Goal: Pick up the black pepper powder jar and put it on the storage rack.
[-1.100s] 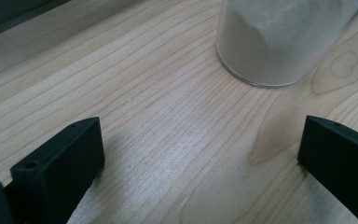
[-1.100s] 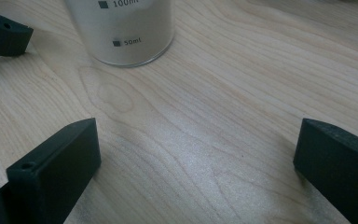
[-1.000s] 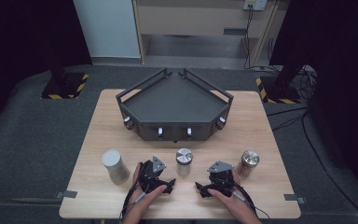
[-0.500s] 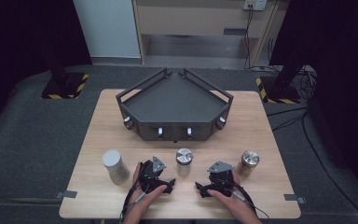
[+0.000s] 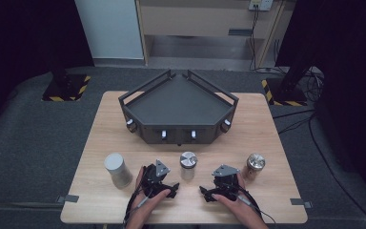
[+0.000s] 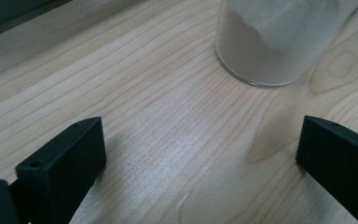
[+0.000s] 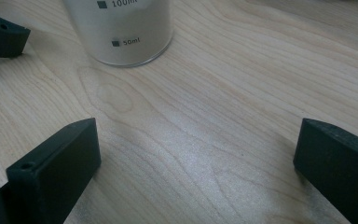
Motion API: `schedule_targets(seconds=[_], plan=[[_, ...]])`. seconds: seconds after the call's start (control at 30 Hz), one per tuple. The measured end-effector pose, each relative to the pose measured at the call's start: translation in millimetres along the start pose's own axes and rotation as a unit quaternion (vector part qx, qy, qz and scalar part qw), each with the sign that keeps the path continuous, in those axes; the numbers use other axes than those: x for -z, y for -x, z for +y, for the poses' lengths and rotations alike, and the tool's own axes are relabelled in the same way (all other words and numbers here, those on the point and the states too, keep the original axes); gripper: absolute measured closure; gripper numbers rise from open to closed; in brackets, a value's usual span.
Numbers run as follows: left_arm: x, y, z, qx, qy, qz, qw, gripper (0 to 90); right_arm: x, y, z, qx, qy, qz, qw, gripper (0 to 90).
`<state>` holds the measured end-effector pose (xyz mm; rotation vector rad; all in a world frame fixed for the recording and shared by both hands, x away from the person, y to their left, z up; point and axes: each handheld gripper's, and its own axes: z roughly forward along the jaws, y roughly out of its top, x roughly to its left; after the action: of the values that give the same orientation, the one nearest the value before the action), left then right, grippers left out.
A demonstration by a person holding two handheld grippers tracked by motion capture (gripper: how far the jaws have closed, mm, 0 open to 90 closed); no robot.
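Three small cylinders stand in a row at the front of the wooden table (image 5: 267,124): a frosted white one (image 5: 116,169) at left, a silver-lidded jar (image 5: 188,164) in the middle, and a metal-capped jar (image 5: 255,165) at right. My left gripper (image 5: 173,189) rests on the table just left of and nearer than the middle jar, open, with the jar's frosted base (image 6: 279,42) beyond its empty jaws (image 6: 200,158). My right gripper (image 5: 205,193) lies to the jar's right, open and empty (image 7: 198,163). Ahead of it, the jar's wall (image 7: 121,28) shows 50 ml and 100 ml marks.
A dark, five-sided tray-like unit (image 5: 178,112) with rails and front knobs takes up the table's far middle. A jaw of the other gripper (image 7: 0,35) shows at the right gripper view's top left. Tape marks (image 5: 68,198) sit near the front corners.
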<state>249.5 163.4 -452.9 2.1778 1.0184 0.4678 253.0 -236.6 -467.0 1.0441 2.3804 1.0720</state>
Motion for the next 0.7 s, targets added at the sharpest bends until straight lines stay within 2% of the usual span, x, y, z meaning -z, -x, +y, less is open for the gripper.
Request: schedule_targets(seconds=[0.1, 0.43, 0.7], plan=[[2.7, -1.0, 0.3, 0.000, -0.002, -0.004, 1.0000, 1.4, 0.0, -0.5, -0.2, -0.001, 0.001, -0.001, 1.0000, 0.5], [12.6, 1.1, -1.1, 0.003, 0.012, 0.008, 0.9999, 1.8, 0.1, -1.9, -0.3, -0.003, 0.000, -0.003, 1.0000, 0.5], [24.3, 3.2, 0.0, -0.006, 0.023, 0.012, 0.9996, 1.9, 0.2, -2.7, -0.4, -0.005, 0.001, -0.005, 1.0000, 0.5]])
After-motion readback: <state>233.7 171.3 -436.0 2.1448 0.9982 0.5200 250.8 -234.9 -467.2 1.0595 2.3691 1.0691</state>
